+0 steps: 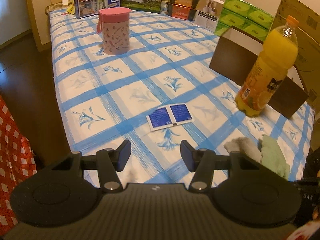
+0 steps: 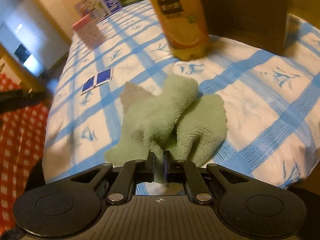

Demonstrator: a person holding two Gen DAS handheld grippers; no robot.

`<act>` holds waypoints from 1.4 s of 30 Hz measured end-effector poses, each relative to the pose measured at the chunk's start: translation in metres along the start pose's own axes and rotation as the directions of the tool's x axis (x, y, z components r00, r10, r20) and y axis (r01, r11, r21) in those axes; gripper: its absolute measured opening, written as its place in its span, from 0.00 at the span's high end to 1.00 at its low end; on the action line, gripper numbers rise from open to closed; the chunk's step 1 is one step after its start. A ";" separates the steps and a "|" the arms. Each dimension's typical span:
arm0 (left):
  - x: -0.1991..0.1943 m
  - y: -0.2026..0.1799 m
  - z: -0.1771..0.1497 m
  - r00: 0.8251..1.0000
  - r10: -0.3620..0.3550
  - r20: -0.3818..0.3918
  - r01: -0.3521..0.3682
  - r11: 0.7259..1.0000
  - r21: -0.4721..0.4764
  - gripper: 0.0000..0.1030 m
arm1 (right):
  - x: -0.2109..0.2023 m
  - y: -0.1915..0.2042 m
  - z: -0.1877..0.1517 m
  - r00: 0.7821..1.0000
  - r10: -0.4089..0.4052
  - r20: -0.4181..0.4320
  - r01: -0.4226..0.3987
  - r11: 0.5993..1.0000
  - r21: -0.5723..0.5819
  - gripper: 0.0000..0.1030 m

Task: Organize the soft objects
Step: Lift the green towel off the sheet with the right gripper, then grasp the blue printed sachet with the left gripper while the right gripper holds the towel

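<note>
The task is judged barely begun: the green towel (image 2: 160,118), bunched at the table's (image 2: 260,104) six o'clock edge, is pinched by the narrow right tool (image 2: 159,160), while the left tool (image 1: 155,156) is held half-wide, empty.

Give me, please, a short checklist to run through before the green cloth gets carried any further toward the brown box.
1. Right gripper pinching the green cloth: ok, a fold sits between the nearly closed fingers.
2. Cloth fully clear of the tablecloth: cannot tell; most of it seems to lie on it.
3. Left gripper free: ok, open and empty.
4. Path clear: not ok, the orange juice bottle stands ahead, in front of the brown box.
5. Blue sachets out of the way: ok, off to the left.
</note>
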State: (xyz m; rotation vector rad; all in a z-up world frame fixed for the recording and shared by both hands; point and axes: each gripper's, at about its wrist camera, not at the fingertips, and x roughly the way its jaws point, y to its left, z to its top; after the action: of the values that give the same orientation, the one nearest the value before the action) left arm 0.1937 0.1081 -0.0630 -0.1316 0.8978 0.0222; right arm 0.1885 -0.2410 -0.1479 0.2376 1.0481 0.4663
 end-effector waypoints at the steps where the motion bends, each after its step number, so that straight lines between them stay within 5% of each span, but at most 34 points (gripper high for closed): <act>1: 0.000 -0.002 -0.001 1.000 -0.004 -0.001 0.004 1.000 0.004 0.50 | -0.002 0.000 0.001 1.000 -0.013 0.011 0.013 1.000 0.006 0.82; 3: 0.003 -0.005 -0.003 1.000 -0.011 -0.008 0.011 1.000 0.011 0.50 | -0.007 -0.002 0.002 0.998 -0.041 0.045 0.040 0.999 0.023 0.52; 6: 0.007 -0.008 -0.005 1.000 -0.018 -0.016 0.018 1.000 0.022 0.50 | -0.015 -0.006 0.002 0.992 -0.079 0.100 0.073 0.995 0.065 0.28; 15: 0.019 -0.013 -0.010 0.999 -0.040 -0.034 0.041 0.998 0.043 0.50 | -0.033 -0.004 0.006 0.966 -0.128 0.226 0.112 0.990 0.084 0.21; 20: 0.027 -0.016 -0.014 0.998 -0.054 -0.042 0.056 0.997 0.050 0.50 | -0.002 -0.018 0.008 0.987 -0.114 0.116 0.096 0.984 0.152 0.14; 25: 0.034 -0.015 -0.018 0.998 -0.054 -0.040 0.057 0.996 0.070 0.50 | 0.030 0.019 0.004 0.980 -0.171 0.104 0.176 0.983 -0.043 0.15; 29: 0.043 -0.008 -0.011 0.998 -0.054 -0.021 0.055 0.993 0.103 0.50 | 0.044 0.032 0.008 0.968 -0.208 0.139 0.228 0.963 -0.141 0.68; 30: 0.047 -0.006 -0.009 0.998 -0.058 -0.017 0.059 0.992 0.112 0.49 | 0.045 0.030 0.012 0.972 -0.191 0.138 0.210 0.967 -0.142 0.72; 42: 0.123 0.012 0.033 0.989 -0.140 -0.045 0.146 0.967 0.208 0.42 | 0.076 0.047 0.064 0.980 -0.131 0.152 0.152 0.979 -0.132 0.75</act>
State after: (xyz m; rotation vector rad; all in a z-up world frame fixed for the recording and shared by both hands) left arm 0.2951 0.1196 -0.1395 0.0014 0.9126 -0.2100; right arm 0.2639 -0.1615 -0.1569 0.0664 0.8804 0.3874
